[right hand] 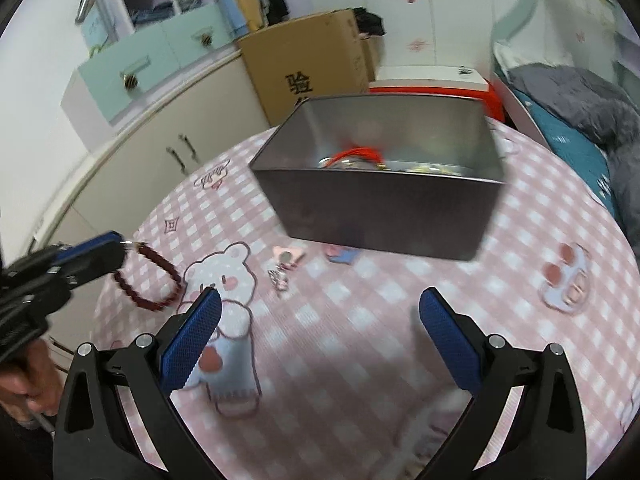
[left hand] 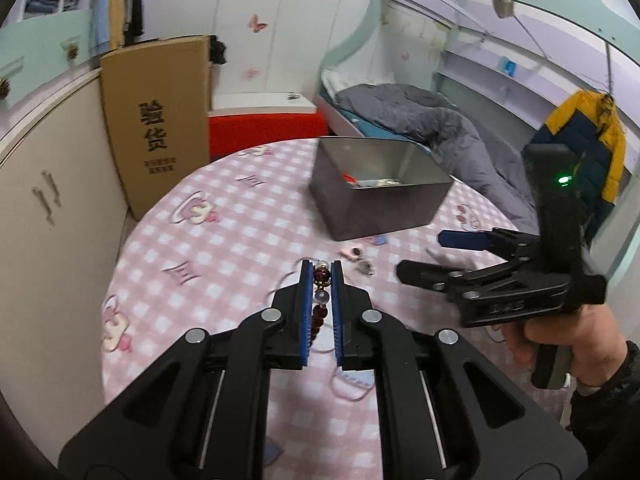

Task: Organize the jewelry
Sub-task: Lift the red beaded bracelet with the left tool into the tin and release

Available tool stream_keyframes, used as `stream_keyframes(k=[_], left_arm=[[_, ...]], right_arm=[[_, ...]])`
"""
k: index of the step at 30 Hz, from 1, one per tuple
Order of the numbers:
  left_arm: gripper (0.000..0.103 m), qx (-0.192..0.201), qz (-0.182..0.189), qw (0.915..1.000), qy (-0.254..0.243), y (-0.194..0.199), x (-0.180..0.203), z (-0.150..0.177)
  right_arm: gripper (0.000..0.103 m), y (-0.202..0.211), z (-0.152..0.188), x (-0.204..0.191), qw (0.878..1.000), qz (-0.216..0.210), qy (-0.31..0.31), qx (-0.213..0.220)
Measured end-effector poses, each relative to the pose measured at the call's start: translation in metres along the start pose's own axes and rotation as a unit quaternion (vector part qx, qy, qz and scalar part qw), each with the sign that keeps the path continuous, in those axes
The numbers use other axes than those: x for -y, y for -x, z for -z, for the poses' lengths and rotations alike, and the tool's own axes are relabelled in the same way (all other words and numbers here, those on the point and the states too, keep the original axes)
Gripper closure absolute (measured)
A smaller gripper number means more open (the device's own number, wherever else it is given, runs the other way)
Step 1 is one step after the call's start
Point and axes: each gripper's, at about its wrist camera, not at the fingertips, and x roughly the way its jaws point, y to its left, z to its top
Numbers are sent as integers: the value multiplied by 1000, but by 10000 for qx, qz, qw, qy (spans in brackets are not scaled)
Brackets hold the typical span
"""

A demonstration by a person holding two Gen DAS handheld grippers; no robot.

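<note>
My left gripper is shut on a dark red bead bracelet with a pale bead, held above the pink checked tablecloth. In the right wrist view the bracelet hangs as a loop from the left gripper. My right gripper is open and empty over the cloth; it also shows in the left wrist view. A grey metal box stands beyond, with a red cord and shiny pieces inside. Small earrings and a pink piece lie before the box.
A cardboard carton and a cabinet stand left of the round table. A red box is behind it, and a bed with a grey duvet to the right. A blue item lies by the box's front wall.
</note>
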Motion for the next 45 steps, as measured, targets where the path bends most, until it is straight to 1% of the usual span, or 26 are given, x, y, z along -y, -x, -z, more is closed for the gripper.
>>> stream_keyframes(k=[2, 3, 4, 5, 6, 7, 9, 11, 13, 17, 22, 25, 33, 36, 39, 42, 45], left_arm=[[95, -19, -95, 9999, 78, 0, -6, 3], [95, -20, -112, 9999, 99, 0, -8, 3], [95, -8, -121, 9998, 126, 1, -9, 3], [95, 3, -122, 9998, 137, 2, -10, 3], [95, 20, -135, 9998, 138, 3, -11, 2], [95, 30, -148, 9998, 141, 3, -11, 2], [94, 59, -159, 9997, 173, 3, -12, -1], [94, 82, -163, 9997, 187, 3, -12, -2], [94, 104, -145, 9996, 199, 4, -11, -4], [94, 181, -89, 9997, 144, 6, -5, -12], [94, 436, -3, 9990, -16, 14, 5, -36], [94, 607, 31, 9981, -130, 20, 13, -52], [94, 1012, 260, 9939, -361, 23, 37, -99], [94, 1046, 393, 9931, -352, 16, 41, -116], [94, 983, 460, 9935, -330, 3, 43, -129], [94, 841, 527, 9947, -277, -14, 44, -137], [94, 655, 596, 9959, -173, -34, 43, -142]], right_arm=[[19, -16, -4, -8, 9998, 78, 121, -114], [33, -24, -5, -13, 9996, 120, 202, -180], [42, -31, -5, -20, 9986, 285, 414, -173], [53, -33, -5, -24, 9976, 360, 579, -153], [71, -34, -5, -30, 9965, 389, 717, -159], [91, -33, -4, -32, 9962, 293, 797, -199], [93, -30, -1, -32, 9959, 188, 841, -255], [93, -20, 2, -29, 9960, 151, 860, -179], [93, -4, 3, -23, 9972, 16, 751, -27], [93, 27, -1, -19, 9969, -75, 744, 238], [93, 73, -20, -14, 9950, -120, 697, 712], [93, 98, -32, -10, 9922, -71, 726, 1008], [93, 141, -71, 3, 9836, 98, 784, 1619], [93, 142, -85, 10, 9826, 102, 742, 1700], [93, 135, -98, 18, 9837, 90, 655, 1672], [93, 120, -107, 25, 9863, 37, 564, 1549], [92, 96, -114, 32, 9900, 11, 450, 1336]])
